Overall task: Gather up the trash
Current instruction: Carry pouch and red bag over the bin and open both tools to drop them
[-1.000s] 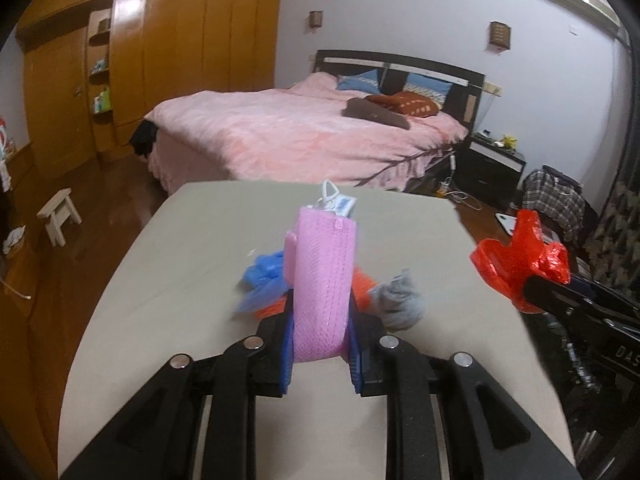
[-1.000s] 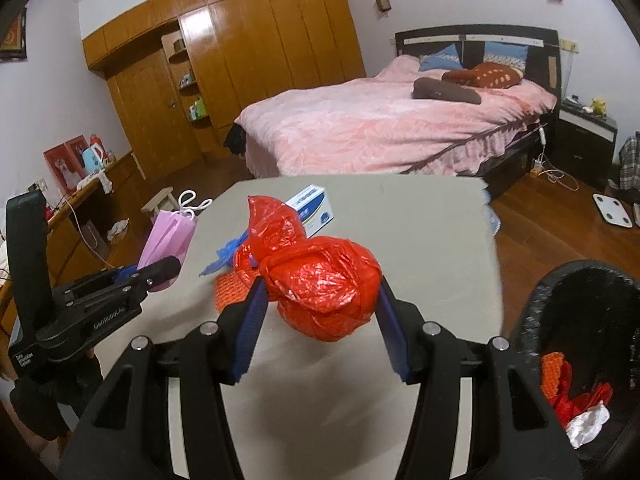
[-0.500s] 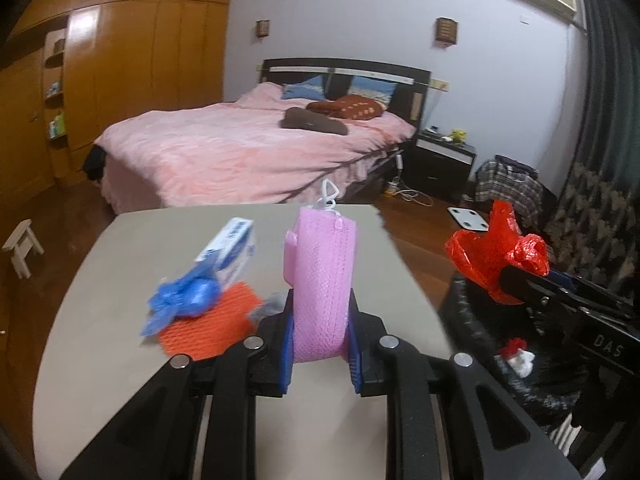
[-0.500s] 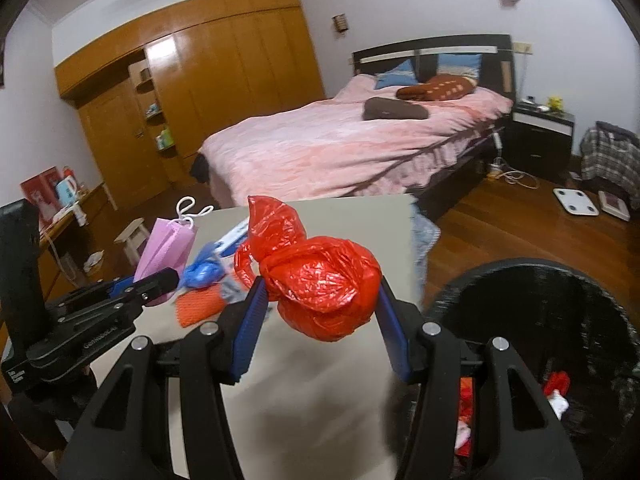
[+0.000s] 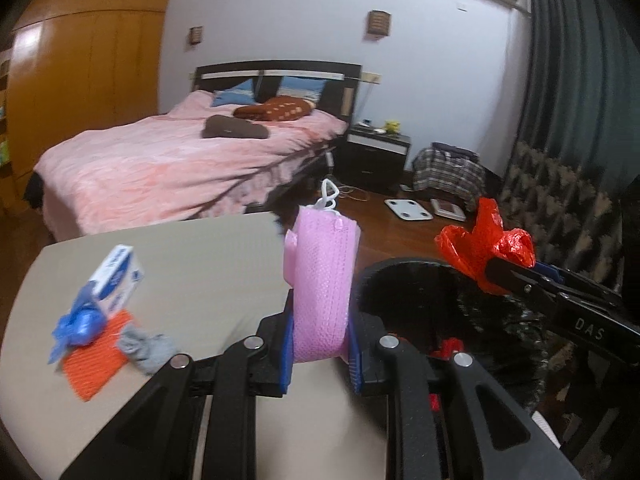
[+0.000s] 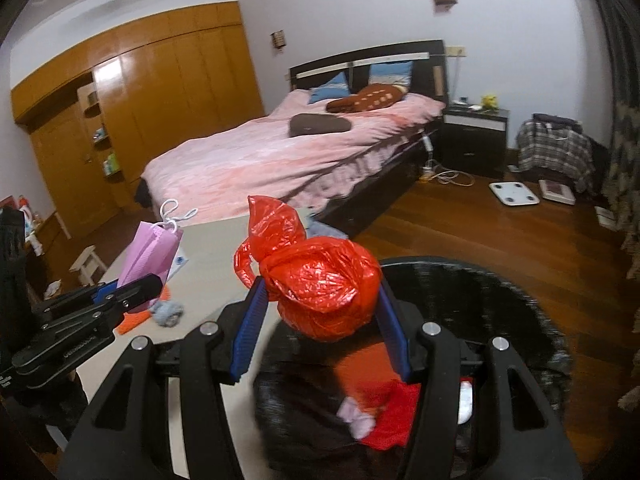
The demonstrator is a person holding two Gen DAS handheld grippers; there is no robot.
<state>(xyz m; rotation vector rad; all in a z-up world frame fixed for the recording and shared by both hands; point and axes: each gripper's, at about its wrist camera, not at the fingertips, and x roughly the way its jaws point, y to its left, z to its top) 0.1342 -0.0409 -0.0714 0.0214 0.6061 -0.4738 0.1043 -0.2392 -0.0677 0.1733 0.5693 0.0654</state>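
Note:
My left gripper [image 5: 320,344] is shut on a pink bubble-wrap pouch [image 5: 322,280] with a white cord, held above the table's right edge; the pouch also shows in the right wrist view [image 6: 150,254]. My right gripper [image 6: 320,328] is shut on a knotted red plastic bag [image 6: 316,284], held over the black-lined trash bin [image 6: 500,300]; the red bag shows in the left wrist view [image 5: 480,248] above the bin [image 5: 400,280]. Red and white scraps [image 6: 384,408] lie inside the bin.
On the beige table [image 5: 200,264] lie a blue-white box [image 5: 118,276], a blue wad [image 5: 78,322], an orange mesh [image 5: 92,364] and a grey wad [image 5: 146,346]. A pink bed [image 5: 180,168], nightstand [image 5: 376,160] and wooden floor [image 6: 500,232] lie beyond.
Both grippers have swung right from over the table toward the bin. The red bag now hangs over the bin's opening; the pink pouch is at the table's edge beside it.

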